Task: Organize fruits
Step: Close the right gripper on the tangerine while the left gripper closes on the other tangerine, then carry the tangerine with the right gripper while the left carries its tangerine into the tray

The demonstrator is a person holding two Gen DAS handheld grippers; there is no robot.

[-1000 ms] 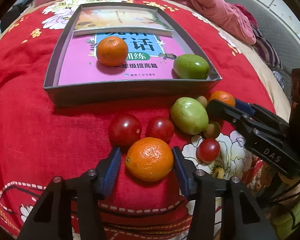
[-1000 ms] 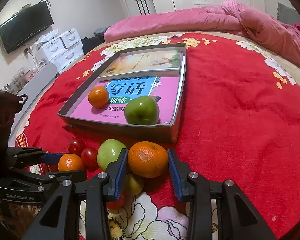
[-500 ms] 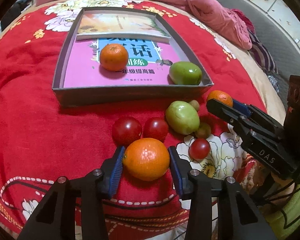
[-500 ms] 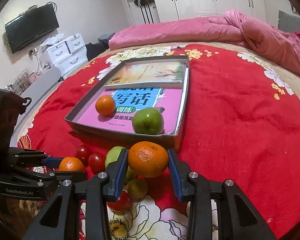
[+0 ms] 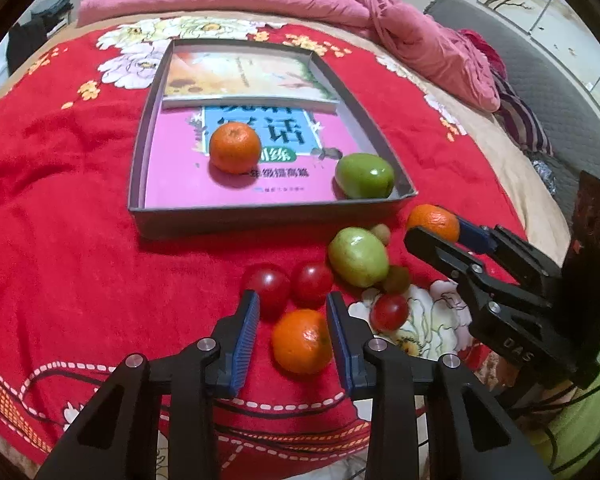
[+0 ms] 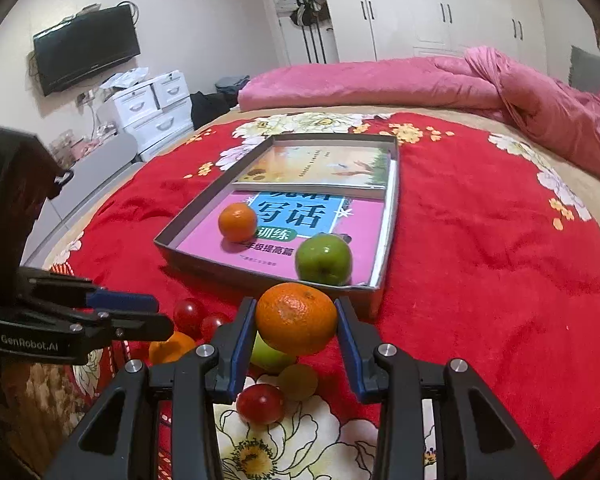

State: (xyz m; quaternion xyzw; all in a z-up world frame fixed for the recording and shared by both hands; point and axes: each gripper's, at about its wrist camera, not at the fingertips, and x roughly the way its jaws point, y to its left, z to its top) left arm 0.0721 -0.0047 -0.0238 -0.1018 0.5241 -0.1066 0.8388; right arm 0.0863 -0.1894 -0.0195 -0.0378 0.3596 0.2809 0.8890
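A mandarin (image 6: 296, 324), low in the centre of the right wrist view, is pinched by the right gripper (image 6: 295, 306), which is angled down just before the box (image 6: 220, 266). The left gripper (image 5: 292, 300) points steeply down. Its jaws have just been closing and stand apart, with a second mandarin (image 5: 300, 340) between them on the blanket (image 5: 80, 260).

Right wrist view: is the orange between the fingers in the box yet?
Out: the orange sits clamped between the fingers, short of the box.

- Left wrist camera peers steeply down, close over the red blanket (image 5: 80, 240).
- Right wrist camera looks shallower, toward the wardrobes (image 6: 440, 12).
- Both views share the grey tray (image 5: 260, 216) (image 6: 268, 276) and the loose fruit.
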